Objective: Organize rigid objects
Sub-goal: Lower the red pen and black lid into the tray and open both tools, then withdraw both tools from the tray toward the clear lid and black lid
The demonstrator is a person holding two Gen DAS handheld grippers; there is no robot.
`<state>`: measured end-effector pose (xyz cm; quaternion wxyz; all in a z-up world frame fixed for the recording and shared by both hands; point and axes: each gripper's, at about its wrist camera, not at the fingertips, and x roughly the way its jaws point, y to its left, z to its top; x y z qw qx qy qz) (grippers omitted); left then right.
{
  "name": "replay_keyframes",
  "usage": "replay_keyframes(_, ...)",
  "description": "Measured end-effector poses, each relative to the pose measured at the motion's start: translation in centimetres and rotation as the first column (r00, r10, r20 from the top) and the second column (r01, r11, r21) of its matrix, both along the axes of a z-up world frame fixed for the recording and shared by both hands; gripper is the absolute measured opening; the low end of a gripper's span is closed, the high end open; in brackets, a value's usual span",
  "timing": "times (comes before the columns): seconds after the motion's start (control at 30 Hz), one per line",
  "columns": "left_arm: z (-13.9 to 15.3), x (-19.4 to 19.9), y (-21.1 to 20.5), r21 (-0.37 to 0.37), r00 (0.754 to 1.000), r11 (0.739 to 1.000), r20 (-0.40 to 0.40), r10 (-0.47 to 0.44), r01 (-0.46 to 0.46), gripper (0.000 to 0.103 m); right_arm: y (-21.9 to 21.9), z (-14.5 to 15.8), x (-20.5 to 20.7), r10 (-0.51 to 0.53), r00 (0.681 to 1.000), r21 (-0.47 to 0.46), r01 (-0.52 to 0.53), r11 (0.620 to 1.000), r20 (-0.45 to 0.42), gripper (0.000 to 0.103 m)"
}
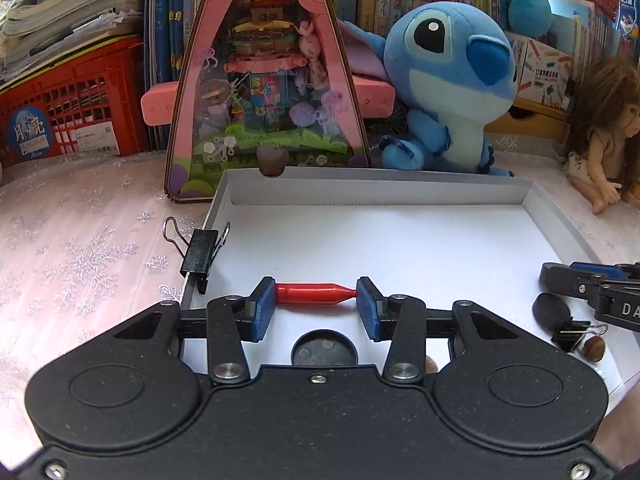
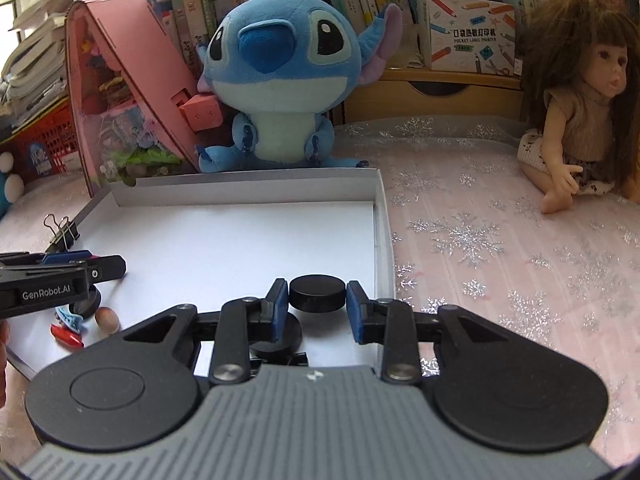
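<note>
Left wrist view first: the left gripper (image 1: 316, 304) is clamping a red cap (image 1: 316, 294) end to end between its blue pads, holding it just above the floor of the white tray (image 1: 400, 240). Off to its left, a black binder clip (image 1: 198, 256) is sitting on the tray's rim. To its right, the right gripper (image 1: 592, 284) is poking into view, and below that lie a dark stone (image 1: 552, 312), another clip (image 1: 572, 334) and a brown nut (image 1: 594, 348). A round black disc (image 1: 324, 350) is showing just under the fingers.

Over to the right wrist view: the right gripper (image 2: 317, 304) is closing on a black puck (image 2: 317, 294), both pads looking pressed against its sides, near the tray's right wall (image 2: 380, 220). A second black disc (image 2: 276, 344) is lying beneath, close in. Far to its left, the left gripper (image 2: 64, 272) is hovering over a small cluster: the nut (image 2: 107, 319), a red piece (image 2: 66, 336) and a blue scrap (image 2: 70, 318).

Judging progress: both hands are loaded, but most of the tray floor is bare and the small things are lying bunched near the front edge. The sorting looks to be underway rather than nearly done, with several pieces left to place.
</note>
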<state>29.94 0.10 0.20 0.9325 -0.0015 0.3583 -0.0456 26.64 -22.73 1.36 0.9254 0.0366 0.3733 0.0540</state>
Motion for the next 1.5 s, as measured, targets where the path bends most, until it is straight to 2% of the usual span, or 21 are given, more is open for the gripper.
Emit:
replay_keyframes(0.23, -0.1, -0.1, -0.2, 0.016, 1.0, 1.0, 0.007, -0.005, 0.005, 0.042, 0.3, -0.2, 0.0, 0.003, 1.0, 0.008, -0.003, 1.0, -0.004, 0.037)
replay_keyframes(0.27, -0.1, -0.1, -0.2, 0.013, 1.0, 1.0, 0.009, -0.005, 0.005, 0.042, 0.3, -0.2, 0.0, -0.001, 1.0, 0.018, 0.001, 1.0, -0.002, 0.043)
replay_keyframes(0.33, -0.1, -0.2, -0.1, 0.005, 1.0, 1.0, 0.012, 0.0, 0.0, 0.043, 0.0, -0.2, -0.2, -0.01, 1.0, 0.043, 0.01, 0.999, 0.009, 0.045)
replay_keyframes(0.4, 0.1, -0.3, -0.1, 0.002, 1.0, 1.0, 0.011, 0.001, -0.001, 0.051, -0.2, -0.2, -0.3, -0.01, 1.0, 0.063, 0.009, 0.998, 0.014, 0.055)
replay_keyframes(0.7, 1.1, -2.3, -0.5, 0.006, 0.999, 1.0, 0.05, -0.019, 0.019, 0.076, 0.0, 0.8, -2.0, 0.004, 0.998, 0.05, -0.007, 0.999, 0.066, 0.072)
replay_keyframes(0.97, 2.8, -5.0, -1.0, 0.032, 0.994, 0.998, 0.102, -0.05, 0.046, 0.08, 0.3, 2.2, -4.4, 0.035, 0.993, 0.064, -0.043, 0.997, 0.115, 0.084)
replay_keyframes(1.23, 3.6, -8.0, -0.9, 0.033, 0.991, 0.997, 0.115, -0.066, 0.063, 0.081, 0.9, 3.3, -7.6, 0.08, 0.983, 0.047, -0.088, 0.995, 0.163, 0.089)
replay_keyframes(1.5, 3.5, -11.2, -0.6, 0.041, 0.99, 0.995, 0.106, -0.093, 0.09, 0.082, 1.1, 3.1, -10.3, 0.105, 0.981, 0.043, -0.114, 0.993, 0.163, 0.09)
